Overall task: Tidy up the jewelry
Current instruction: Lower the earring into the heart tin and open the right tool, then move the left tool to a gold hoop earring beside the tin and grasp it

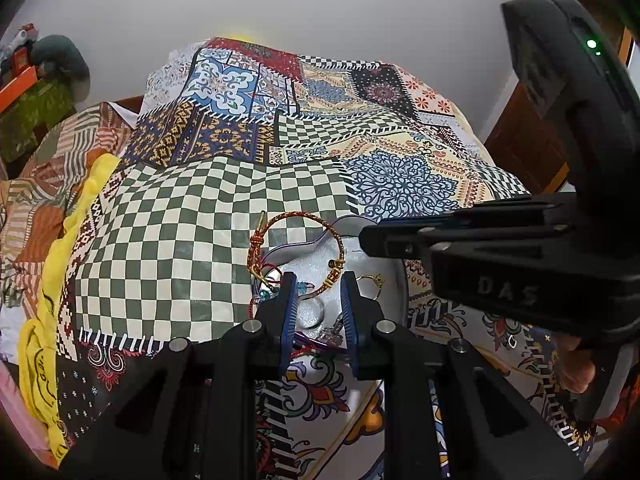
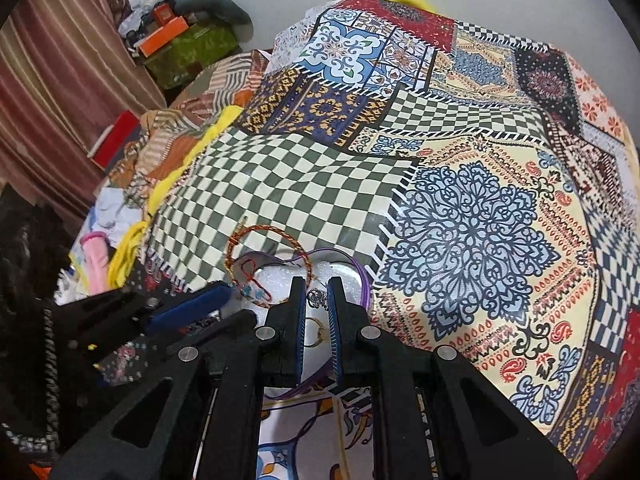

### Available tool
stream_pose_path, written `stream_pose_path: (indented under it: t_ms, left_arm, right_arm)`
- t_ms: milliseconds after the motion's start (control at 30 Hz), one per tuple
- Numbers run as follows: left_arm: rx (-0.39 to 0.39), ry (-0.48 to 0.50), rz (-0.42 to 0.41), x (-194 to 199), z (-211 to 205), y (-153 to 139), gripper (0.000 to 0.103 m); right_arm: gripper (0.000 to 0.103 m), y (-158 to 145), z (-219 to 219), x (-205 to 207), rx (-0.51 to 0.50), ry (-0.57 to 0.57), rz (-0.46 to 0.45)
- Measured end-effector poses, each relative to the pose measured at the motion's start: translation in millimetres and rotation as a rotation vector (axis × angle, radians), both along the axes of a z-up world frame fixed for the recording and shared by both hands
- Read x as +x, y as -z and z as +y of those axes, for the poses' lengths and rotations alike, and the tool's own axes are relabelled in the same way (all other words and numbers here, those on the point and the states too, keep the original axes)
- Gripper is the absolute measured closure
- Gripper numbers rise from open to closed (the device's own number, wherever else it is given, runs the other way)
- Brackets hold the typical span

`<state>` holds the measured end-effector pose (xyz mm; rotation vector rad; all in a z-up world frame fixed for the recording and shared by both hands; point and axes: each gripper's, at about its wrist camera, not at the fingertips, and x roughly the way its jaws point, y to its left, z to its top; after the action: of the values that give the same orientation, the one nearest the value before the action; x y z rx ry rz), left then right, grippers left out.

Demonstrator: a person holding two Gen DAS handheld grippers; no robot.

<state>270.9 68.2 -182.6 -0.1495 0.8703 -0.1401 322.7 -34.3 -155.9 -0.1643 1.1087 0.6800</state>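
Jewelry lay in a heart-shaped tray (image 1: 394, 280) with a white lining and a purple rim, and both tools were over it. The right gripper (image 2: 316, 292) had its fingers (image 2: 298, 300) drawn almost together. A small silver charm (image 2: 318, 298) showed in the slit at their tips, though I could not tell whether it was pinched or just lying beyond them. The left gripper (image 1: 319, 300) had its blue-padded fingers (image 1: 289, 308) partly apart with nothing clamped that I could see. Through the gap I saw the coiled gold end of a red-and-gold braided bangle (image 1: 304, 216), which leaned half over the tray's rim onto the cloth. A glittery ring (image 1: 313, 312) sat just below that end and a gold ring (image 1: 370, 280) to its right. Red thread (image 1: 298, 350) and a purple cord trailed near the left fingers' base. The tray rested on a patchwork cloth (image 1: 180, 220), at the edge of its green-and-cream checkered patch. Heaped clothes and a yellow garment (image 1: 68, 240) lay off to the left.
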Motion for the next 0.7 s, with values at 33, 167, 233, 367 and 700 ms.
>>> stream_pose_path:
  t_ms: [33,167,233,367,700]
  left_arm:
    - [0.006,0.003,0.0,-1,-1,-1,0.083]
    - [0.018,0.001,-0.002,-5,-1,-4,0.083]
    - [0.02,-0.004,-0.01,-9,0,-8,0.082]
    - [0.026,-0.02,-0.027,-17,5,-18,0.081]
    - [0.051,-0.05,-0.066,-47,14,-45,0.072]
  right_arm:
    - [0.092,0,0,-1,-0.008,-0.003,-0.004]
    - [0.089,-4,-1,-3,-0.012,-0.002,-0.022]
    - [0.081,-9,-4,-4,-0.002,0.001,-0.034]
    - [0.078,-22,-10,-11,0.009,0.013,-0.078]
    - [0.078,-56,-40,-38,0.02,0.043,-0.189]
